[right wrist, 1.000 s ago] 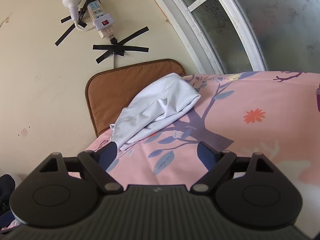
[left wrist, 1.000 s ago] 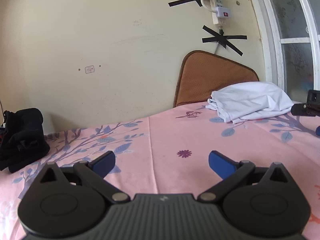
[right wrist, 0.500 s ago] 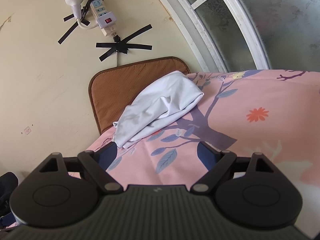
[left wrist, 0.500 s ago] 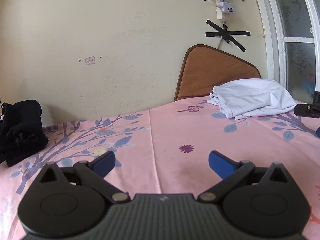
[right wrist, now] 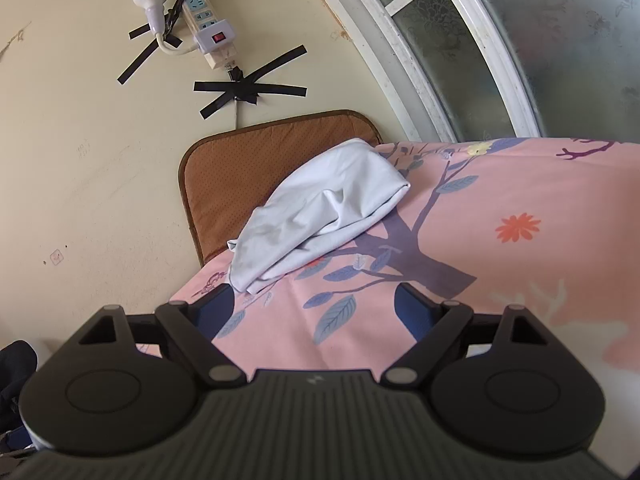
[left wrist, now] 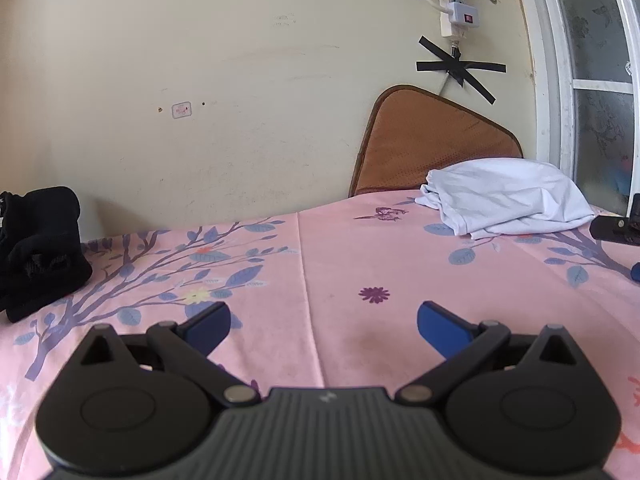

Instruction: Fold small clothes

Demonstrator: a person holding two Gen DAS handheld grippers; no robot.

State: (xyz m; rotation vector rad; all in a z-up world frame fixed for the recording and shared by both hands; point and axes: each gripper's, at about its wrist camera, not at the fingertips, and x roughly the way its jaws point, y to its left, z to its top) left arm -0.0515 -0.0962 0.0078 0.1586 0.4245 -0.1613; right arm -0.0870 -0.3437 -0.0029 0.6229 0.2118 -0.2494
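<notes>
A folded white garment (left wrist: pixel 508 200) lies at the far right of the pink floral bed sheet (left wrist: pixel 340 248), against a brown mat. It also shows in the right wrist view (right wrist: pixel 320 212), just beyond my right gripper (right wrist: pixel 316 312), which is open and empty over the sheet. My left gripper (left wrist: pixel 324 324) is open and empty above the middle of the sheet, well short of the garment. A black bundle of clothes (left wrist: pixel 36 248) lies at the far left by the wall. Part of the right gripper shows at the right edge of the left wrist view (left wrist: pixel 618 230).
A brown perforated mat (right wrist: pixel 248 168) leans on the cream wall behind the garment. A power strip (right wrist: pixel 204 28) and a bulb are taped to the wall above. A frosted window (right wrist: pixel 520 40) runs along the right side of the bed.
Both grippers have moved slightly; the white garment sits a little lower and nearer in the views. Both stay open and empty.
</notes>
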